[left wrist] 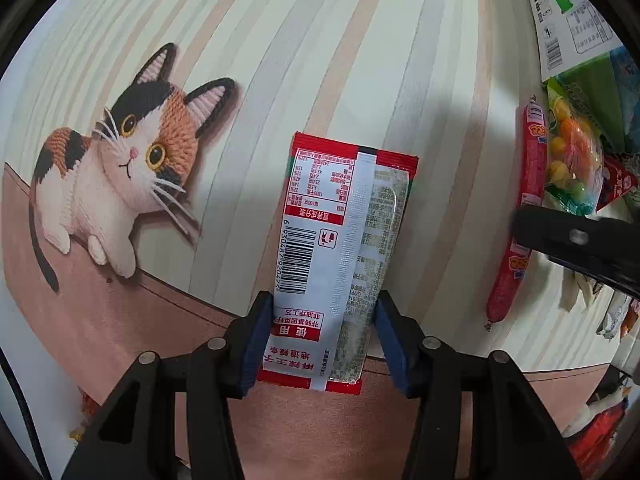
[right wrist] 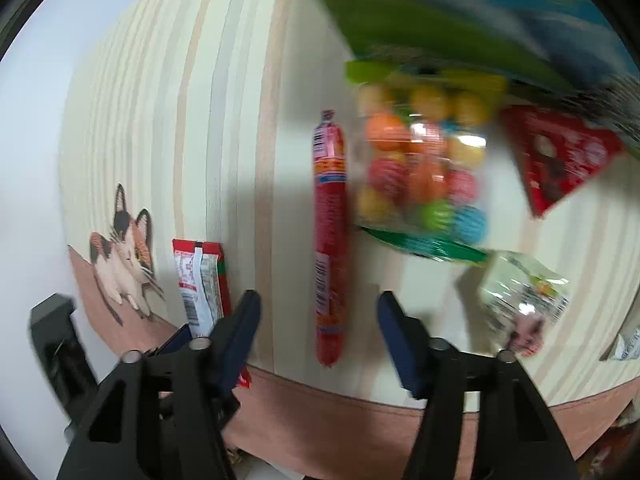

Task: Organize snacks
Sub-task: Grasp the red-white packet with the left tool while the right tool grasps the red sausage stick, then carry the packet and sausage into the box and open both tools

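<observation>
A red and white snack packet point(left wrist: 340, 220) lies back side up, barcode showing, on the striped tablecloth point(left wrist: 280, 60). My left gripper point(left wrist: 325, 300) points straight down, its blue pads pressed on the packet's two long sides near its lower end. The same packet point(right wrist: 202, 280) shows at the left of the blurred right wrist view. A long red sausage stick point(right wrist: 330, 220) lies lengthwise between the fingers of my right gripper point(right wrist: 319, 300). That gripper is open, with a clear gap on both sides of the sausage, which also shows in the left wrist view point(left wrist: 528, 184).
Right of the sausage lie a clear bag of coloured candy balls point(right wrist: 424, 176), a red triangular packet point(right wrist: 560, 160) and a small clear pack point(right wrist: 524, 292). Green and blue bags point(right wrist: 440, 12) fill the far side. A cat picture point(left wrist: 120, 168) marks the cloth's left part.
</observation>
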